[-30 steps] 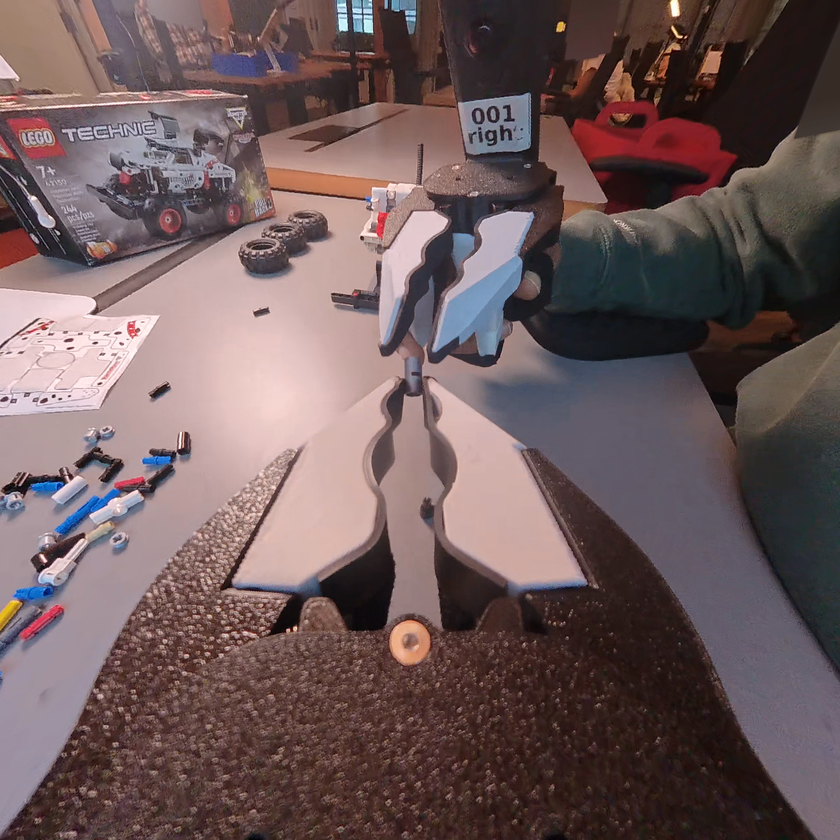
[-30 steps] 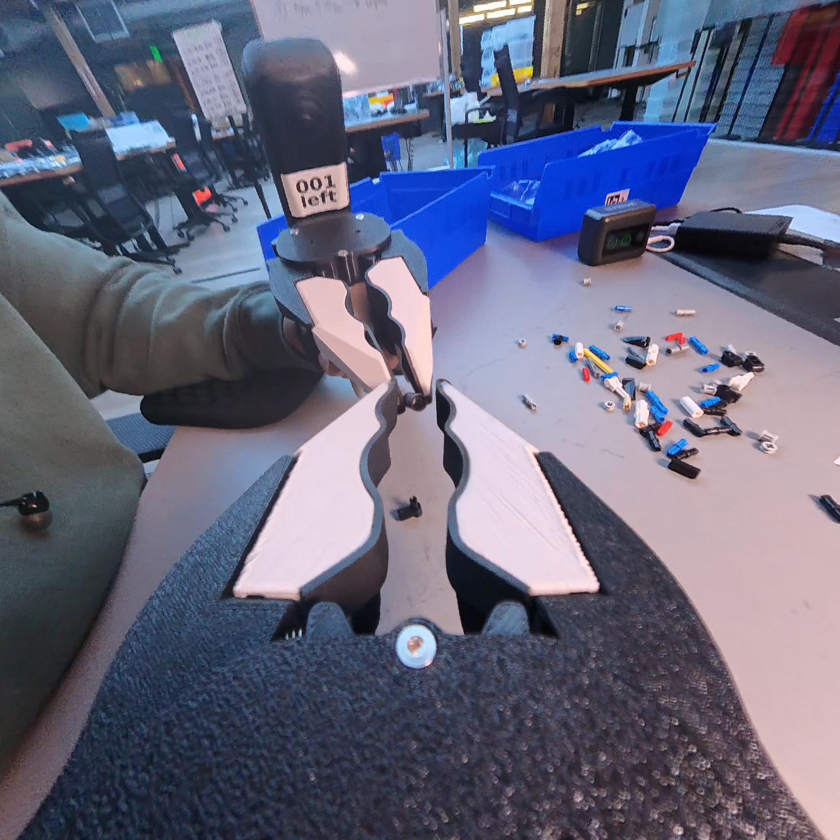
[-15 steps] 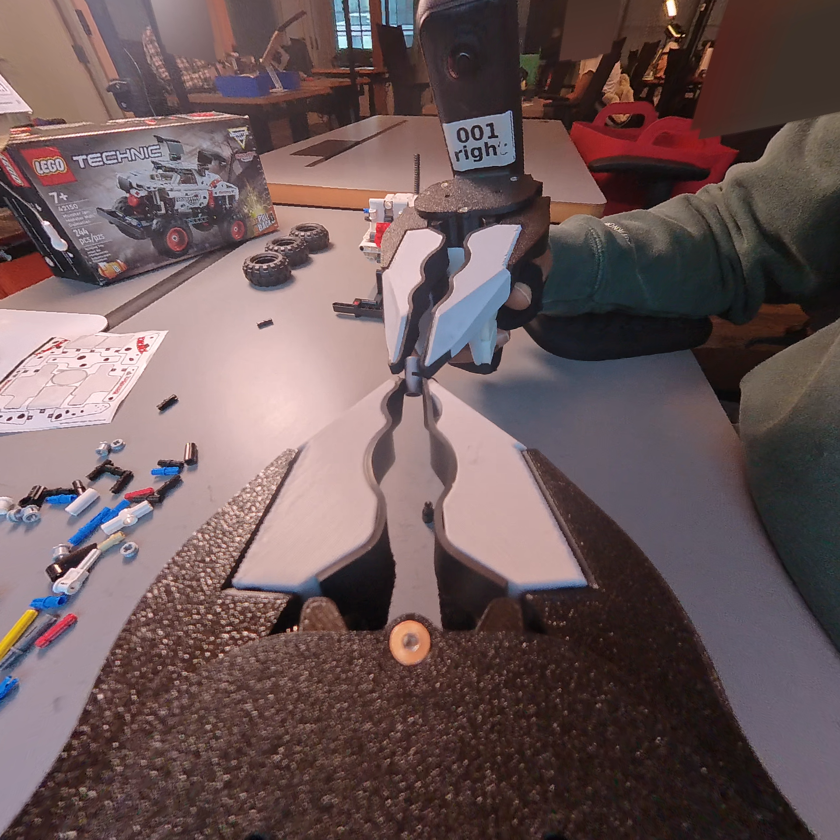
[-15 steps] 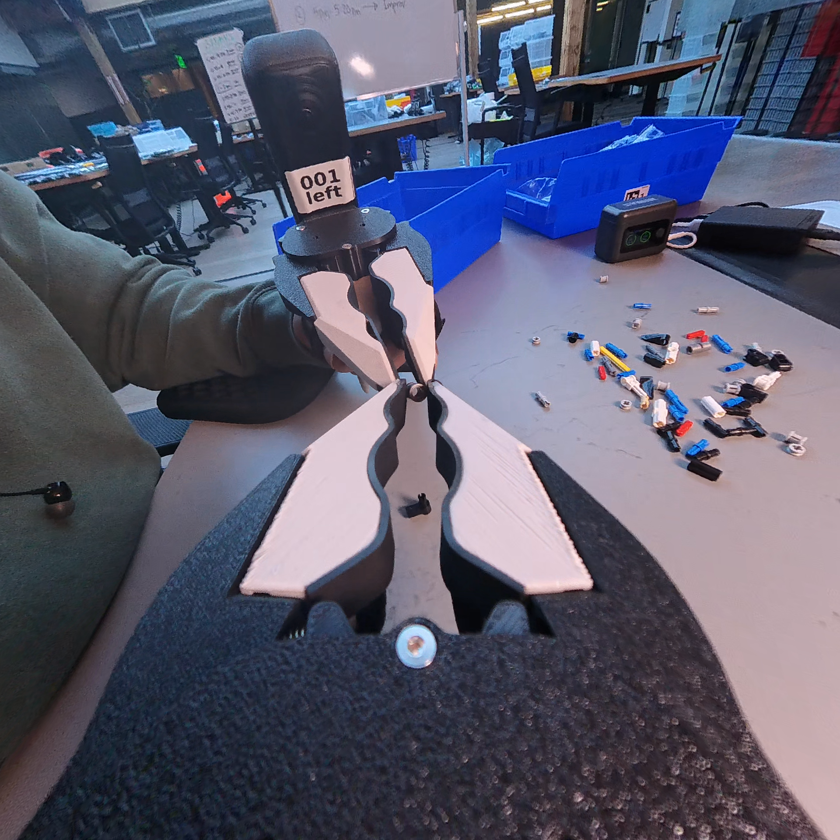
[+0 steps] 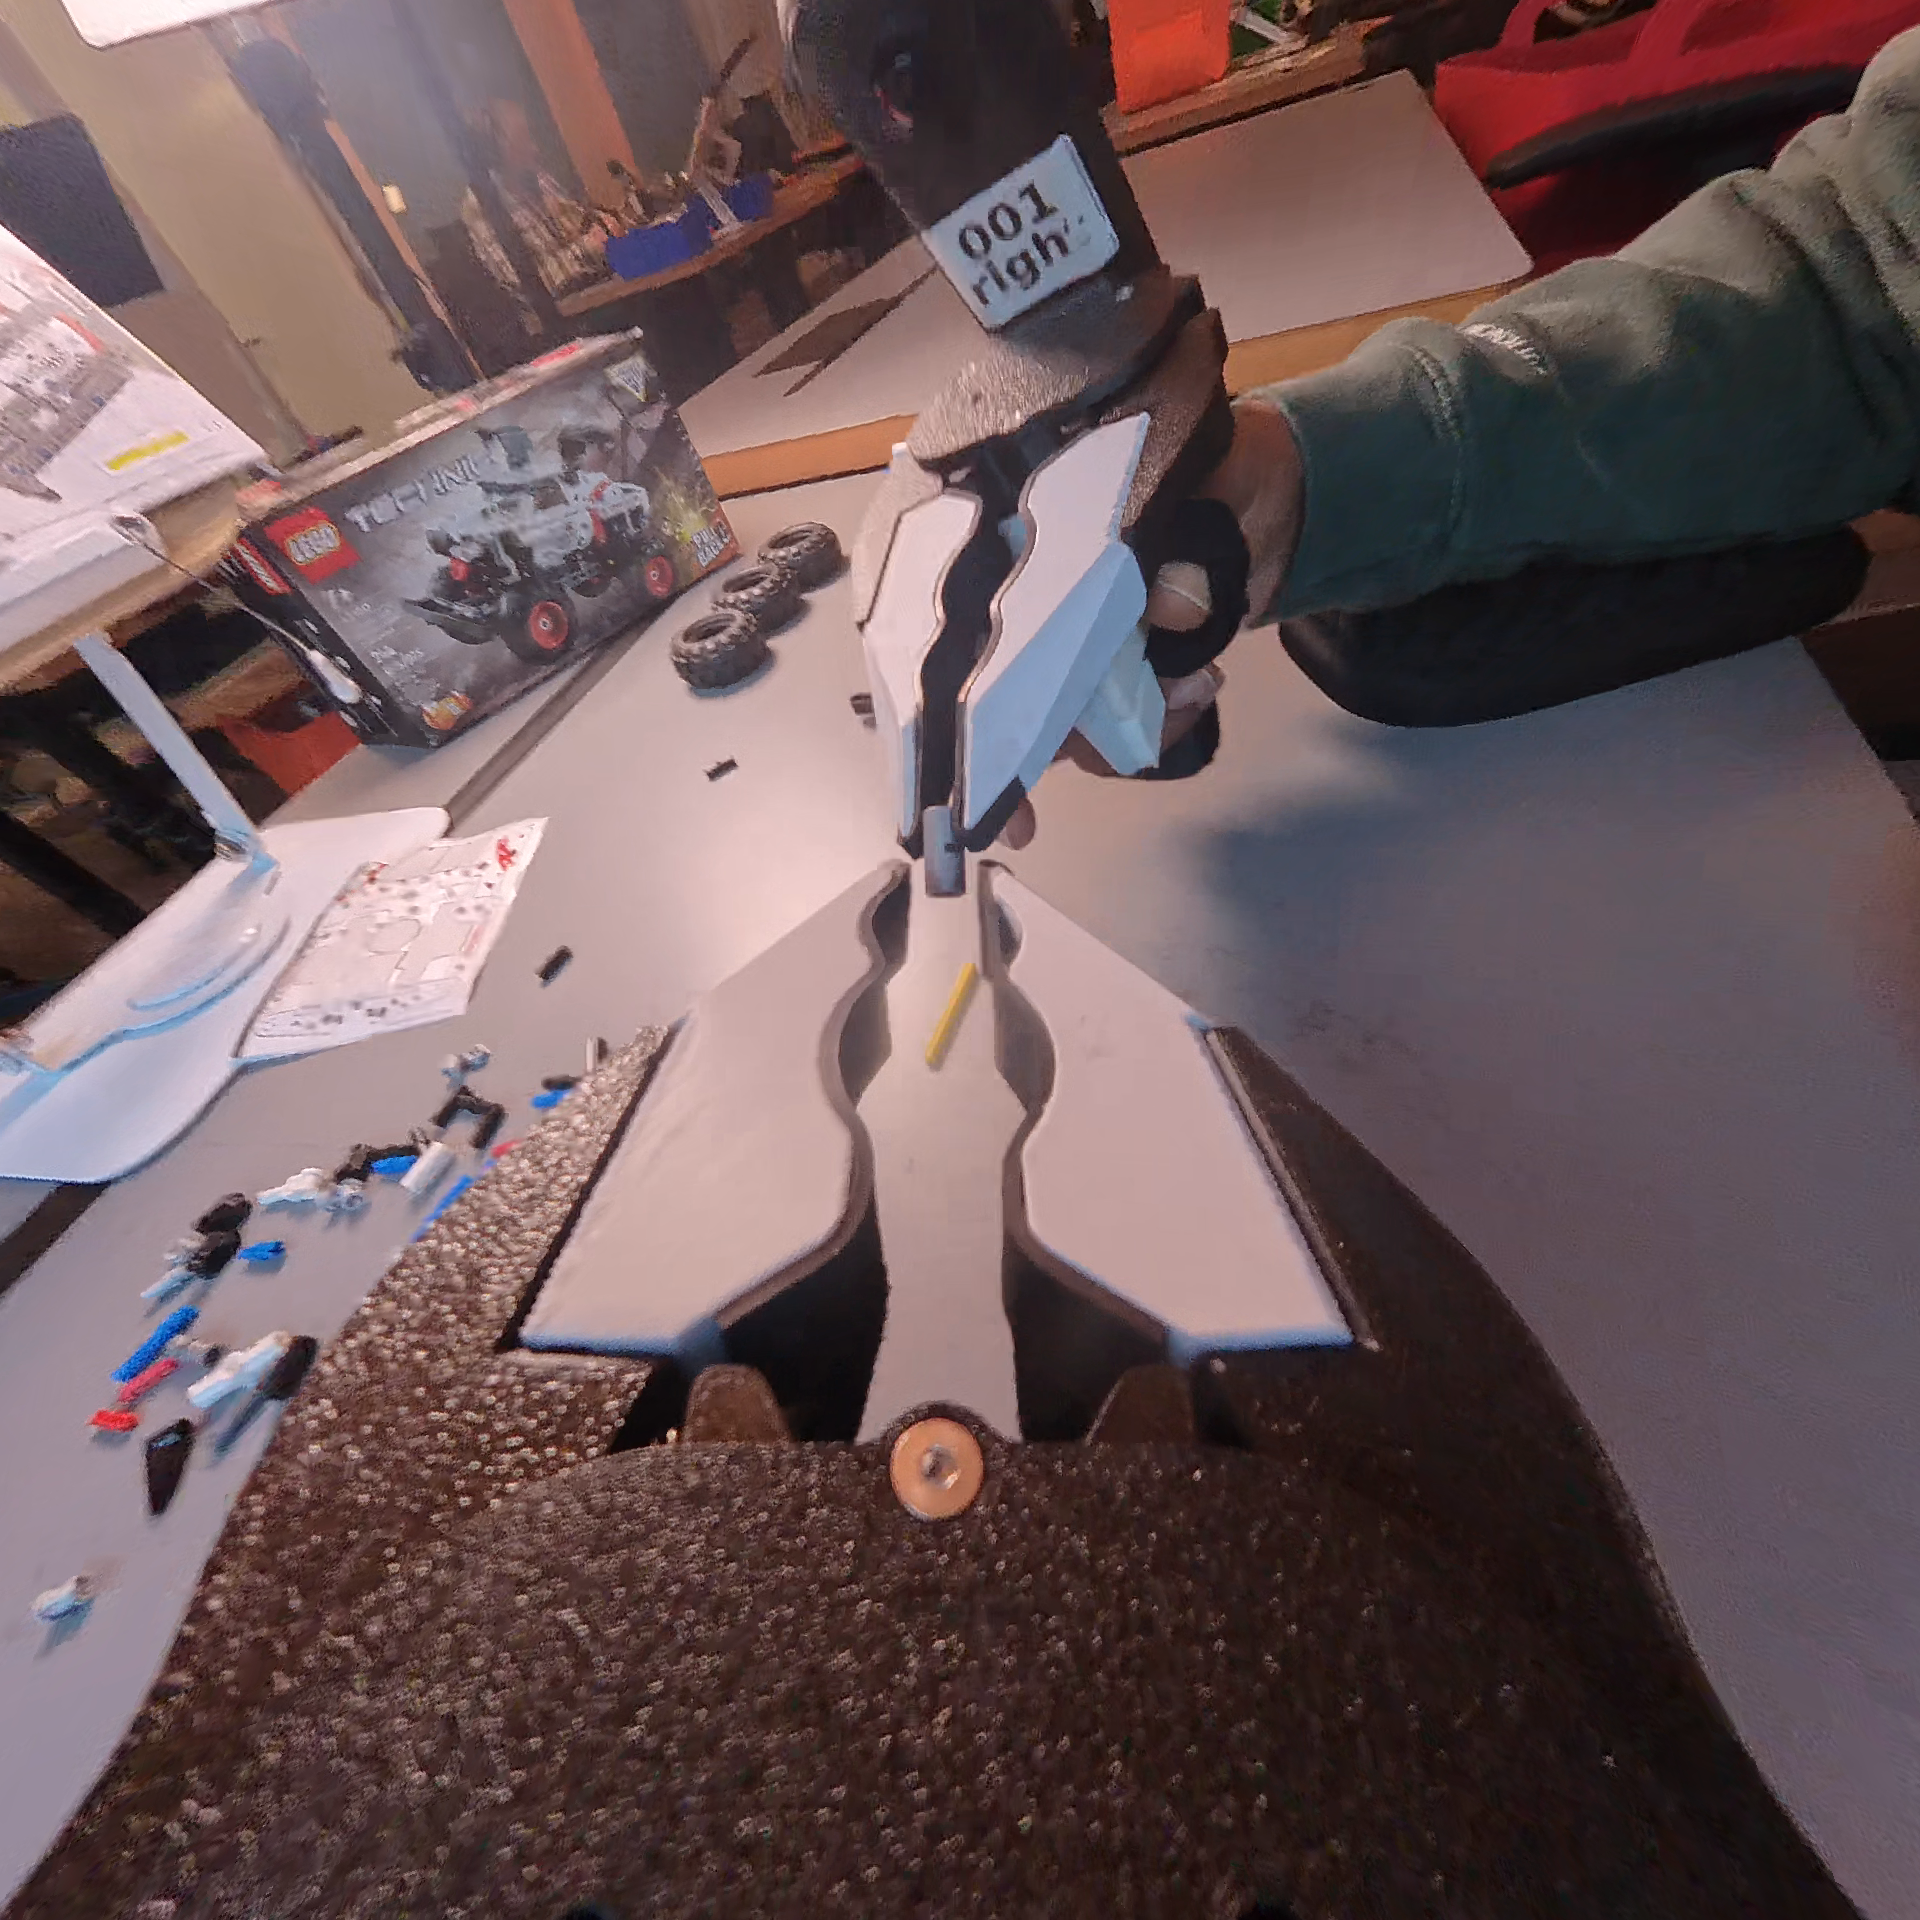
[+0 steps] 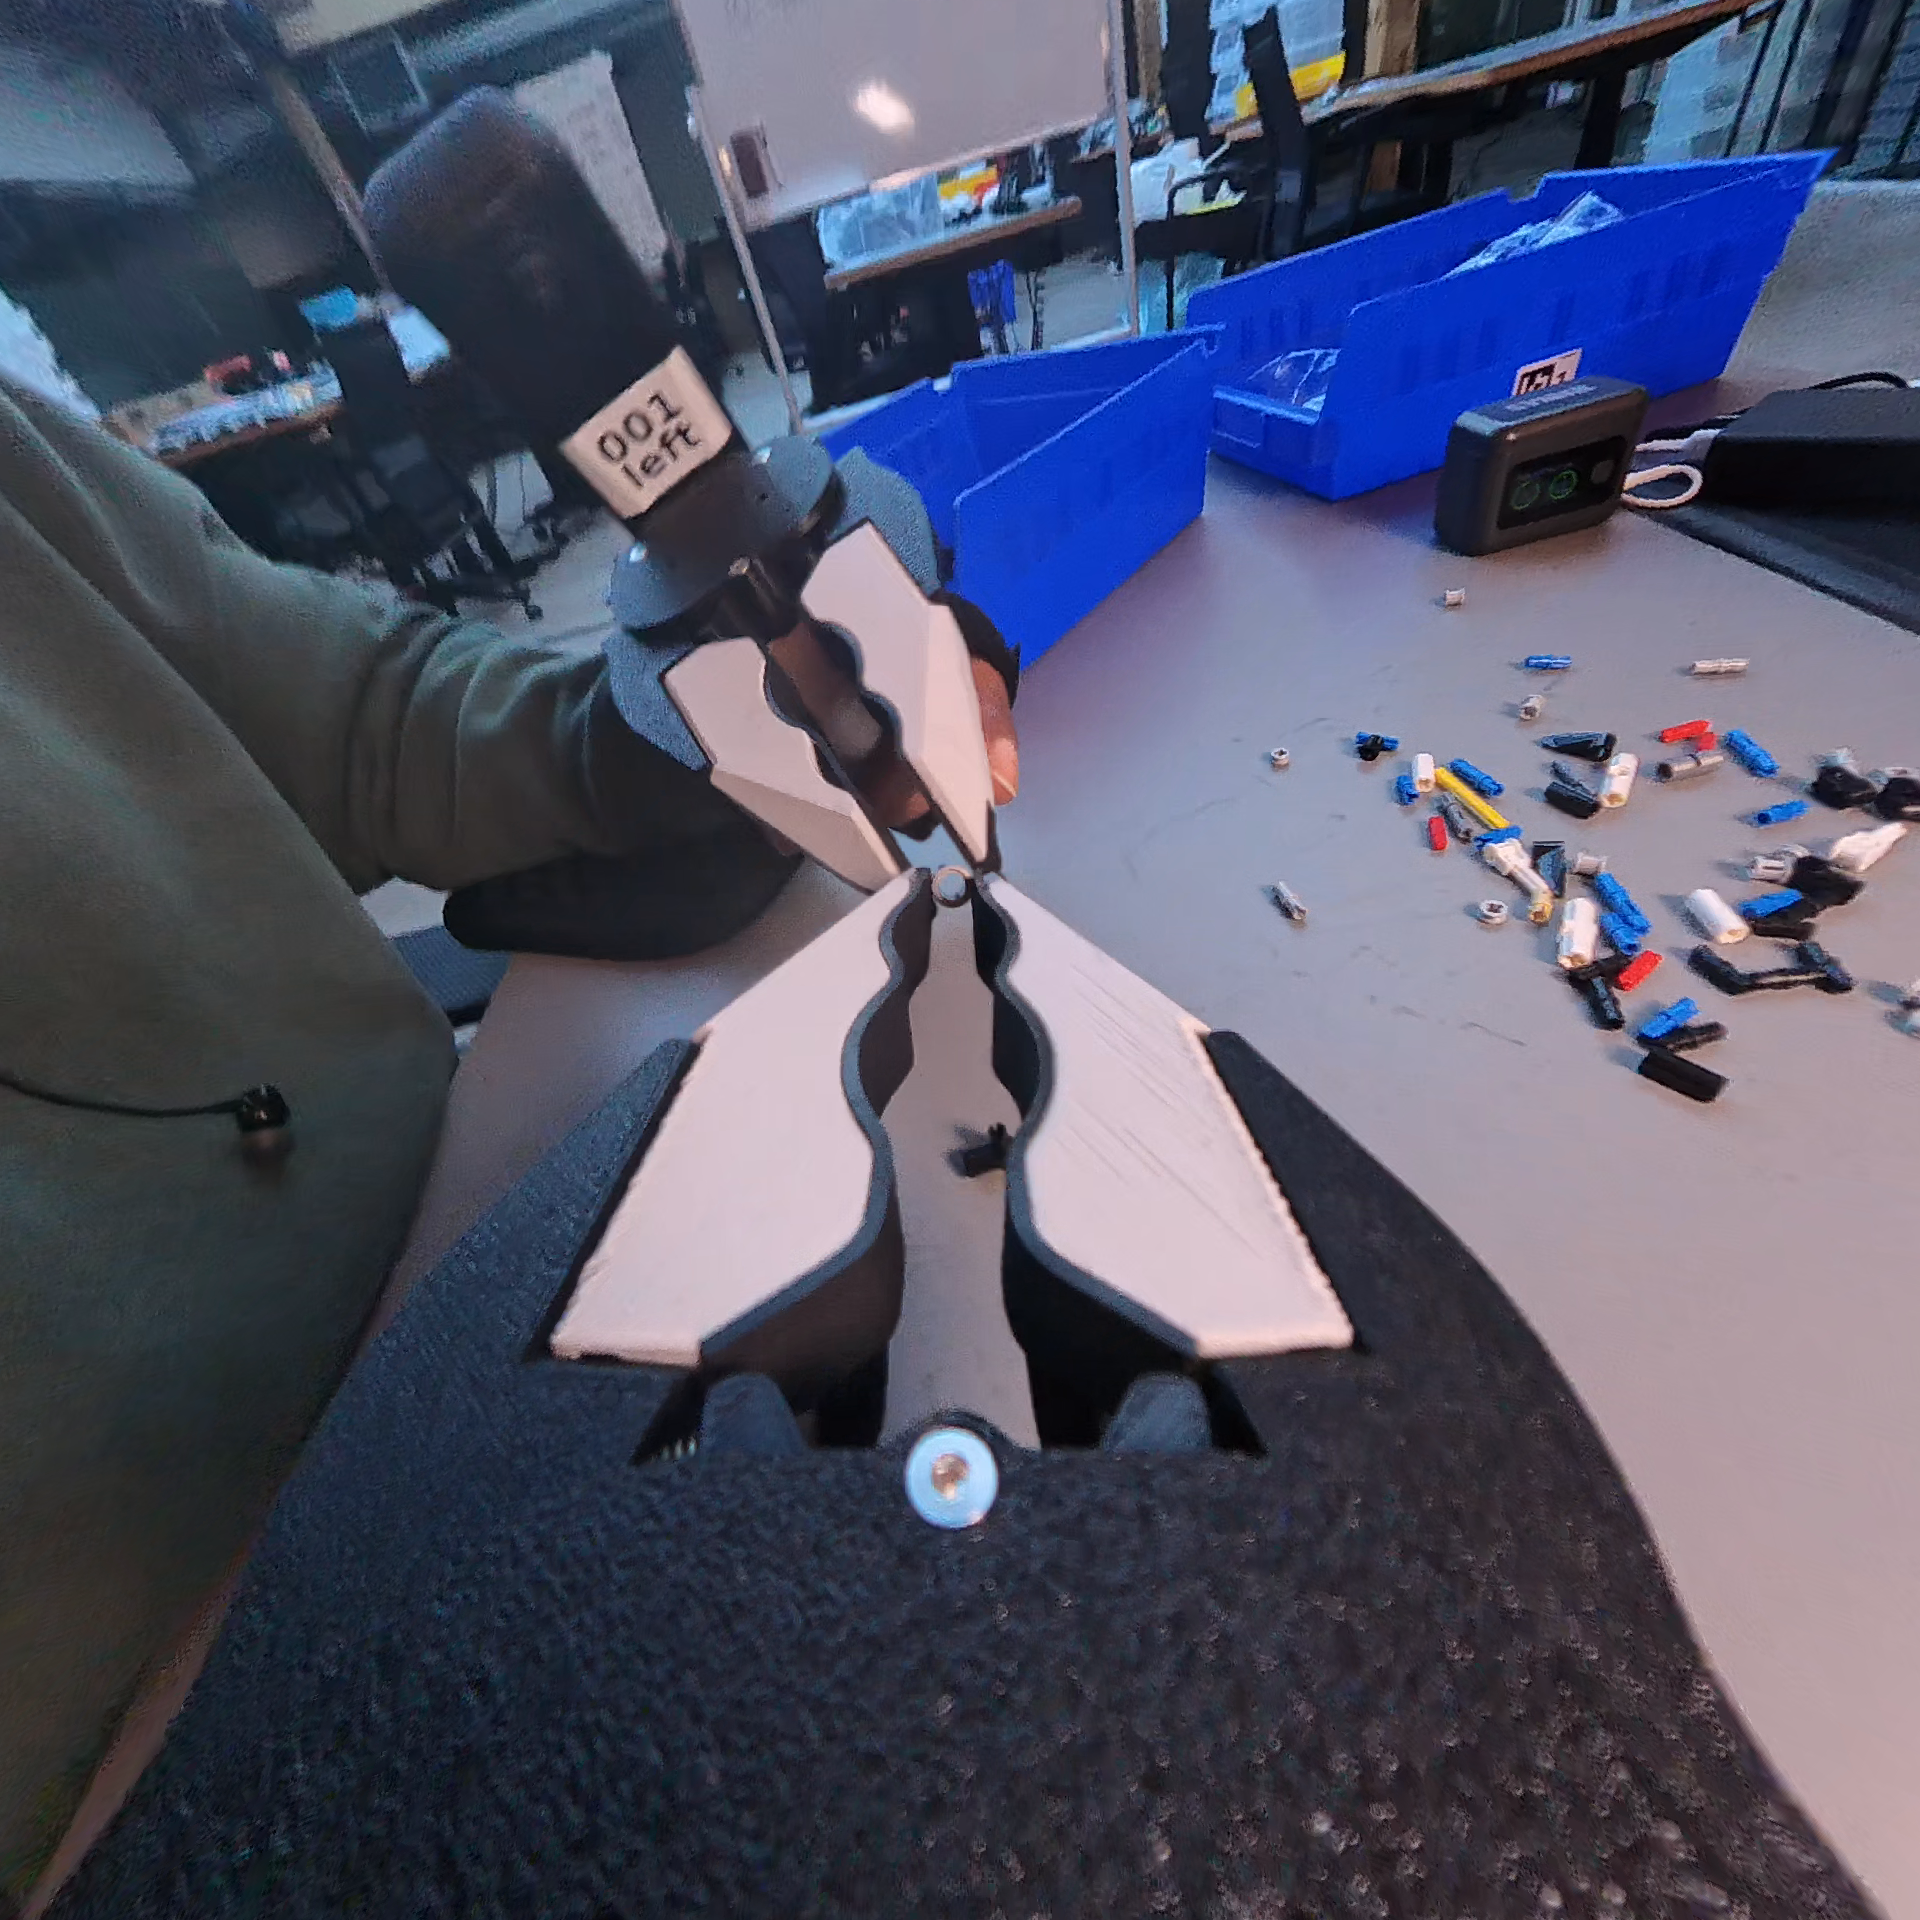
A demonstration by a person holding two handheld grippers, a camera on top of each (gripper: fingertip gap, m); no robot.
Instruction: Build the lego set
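Observation:
A small grey tubular lego piece sits where the two grippers meet tip to tip above the grey table. My right gripper is shut on it; it shows end-on as a ring. That gripper points down at me in the left wrist view. My left gripper is slightly open, its tips flanking the piece with a small gap on each side; it also shows in the right wrist view. A yellow axle shows below, between the left fingers.
The set's box, three black tyres and a sticker sheet lie at the back left. Loose small pieces are scattered nearby. A black pin lies under the right fingers. Blue bins stand behind. My left and right fingertips are right by each other. The yellow axle sits 11 centimetres or so from the ends of my left fingers.
My right gripper has closed onto the grey piece. My left gripper has widened a little around it. Both views have tilted, and the yellow axle now shows below the left fingers.

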